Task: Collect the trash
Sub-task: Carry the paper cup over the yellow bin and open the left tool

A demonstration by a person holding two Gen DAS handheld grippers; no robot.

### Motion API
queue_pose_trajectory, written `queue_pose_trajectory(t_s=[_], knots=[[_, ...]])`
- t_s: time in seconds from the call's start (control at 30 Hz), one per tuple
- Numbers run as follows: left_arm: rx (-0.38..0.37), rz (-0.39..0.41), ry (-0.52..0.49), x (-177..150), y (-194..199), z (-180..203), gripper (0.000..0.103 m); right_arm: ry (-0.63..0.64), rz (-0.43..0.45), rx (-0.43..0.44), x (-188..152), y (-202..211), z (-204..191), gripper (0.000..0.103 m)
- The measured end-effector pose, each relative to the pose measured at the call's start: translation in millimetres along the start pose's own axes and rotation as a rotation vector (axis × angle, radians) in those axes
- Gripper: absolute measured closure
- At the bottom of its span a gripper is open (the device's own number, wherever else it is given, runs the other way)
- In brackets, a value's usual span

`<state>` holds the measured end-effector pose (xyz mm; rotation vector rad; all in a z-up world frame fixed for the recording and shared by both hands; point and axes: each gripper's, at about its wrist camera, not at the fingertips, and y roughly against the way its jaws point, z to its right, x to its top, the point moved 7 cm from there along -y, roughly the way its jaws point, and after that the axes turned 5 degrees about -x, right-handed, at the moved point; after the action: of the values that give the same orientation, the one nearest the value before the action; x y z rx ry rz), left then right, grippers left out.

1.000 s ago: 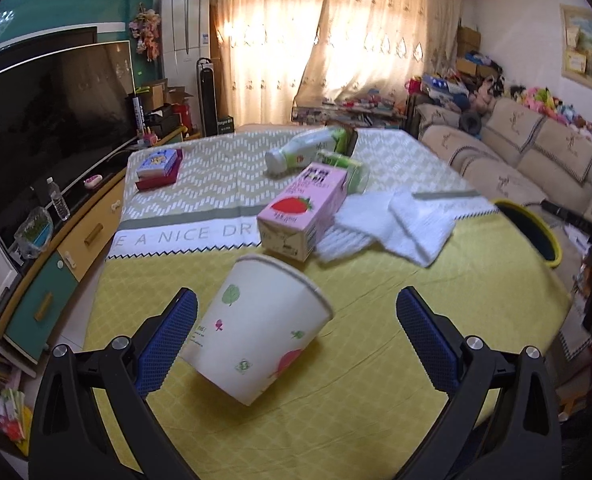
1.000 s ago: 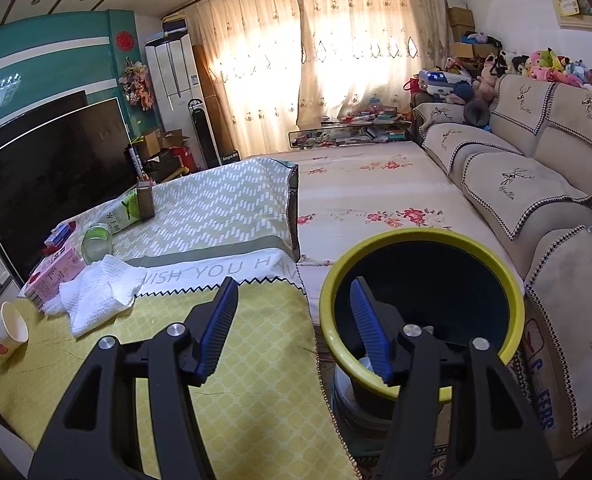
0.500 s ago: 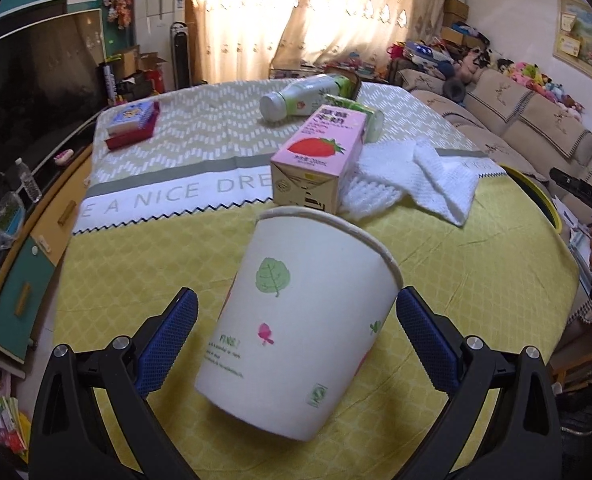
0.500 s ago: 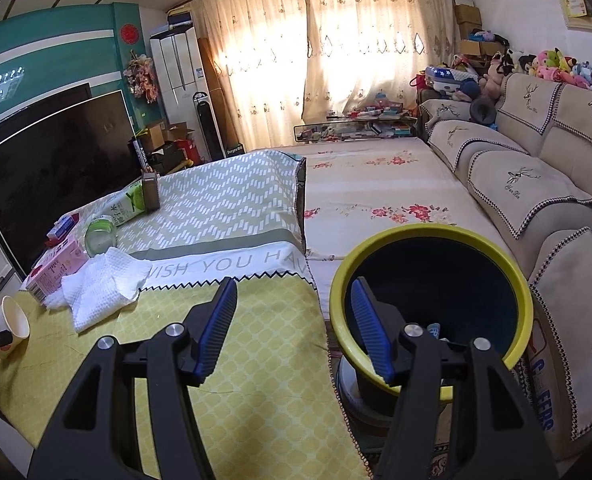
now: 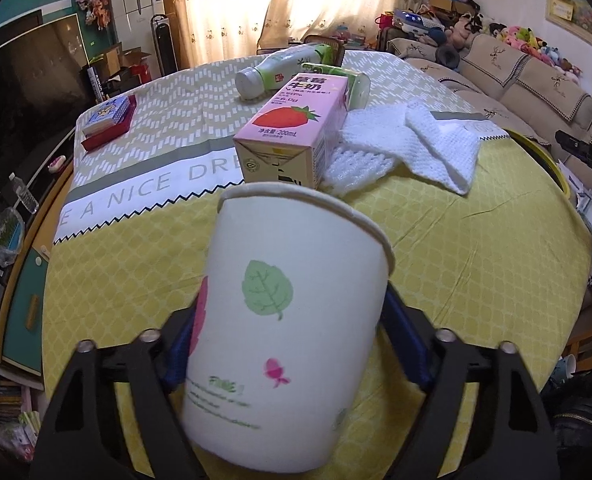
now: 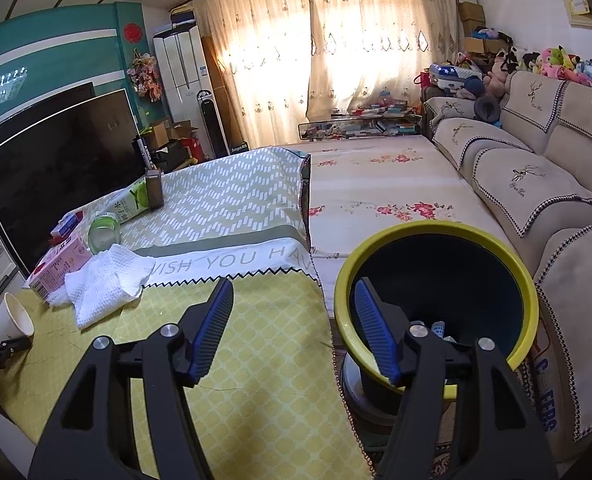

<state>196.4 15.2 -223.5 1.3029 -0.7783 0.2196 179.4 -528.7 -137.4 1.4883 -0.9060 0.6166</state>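
A white paper cup (image 5: pixel 284 332) with a green leaf print fills the left wrist view; my left gripper (image 5: pixel 288 344) has closed its blue pads on the cup's sides. The cup also shows far left in the right wrist view (image 6: pixel 10 320). Behind it lie a pink strawberry milk carton (image 5: pixel 296 136), a white plastic bottle (image 5: pixel 284 70) on its side and a white cloth (image 5: pixel 408 148). My right gripper (image 6: pixel 292 328) is open and empty, over the table edge beside the yellow-rimmed trash bin (image 6: pixel 436 300).
The table has a yellow cloth (image 5: pixel 476 248) and a green patterned runner (image 6: pixel 224 204). A red box with a book (image 5: pixel 108 120) lies far left. A TV (image 6: pixel 56 168) stands to the left, a sofa (image 6: pixel 536 184) to the right.
My left gripper moved forward around the paper cup and closed on its sides. My right gripper stayed open near the bin, shifting only slightly.
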Motion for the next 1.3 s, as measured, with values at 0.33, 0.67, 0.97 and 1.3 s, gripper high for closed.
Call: queue_pose_trajectory(t_s=[0.33,0.67,0.97,1.3], knots=[[-0.007,0.091,0.013,19,24,10,0.039,-0.004,0.002,0.007,0,1,1,0.043],[-0.101,0.178,-0.054,72,37,82,0.039,-0.026,0.053,-0.022,8,22,22,0.043],[-0.289,0.172,-0.164,139,-3,194,0.038,-0.103,0.117,-0.124,15,52,85,0.043],[-0.486,0.105,-0.342,199,-68,350,0.038,-0.187,0.153,-0.251,13,73,156,0.043]])
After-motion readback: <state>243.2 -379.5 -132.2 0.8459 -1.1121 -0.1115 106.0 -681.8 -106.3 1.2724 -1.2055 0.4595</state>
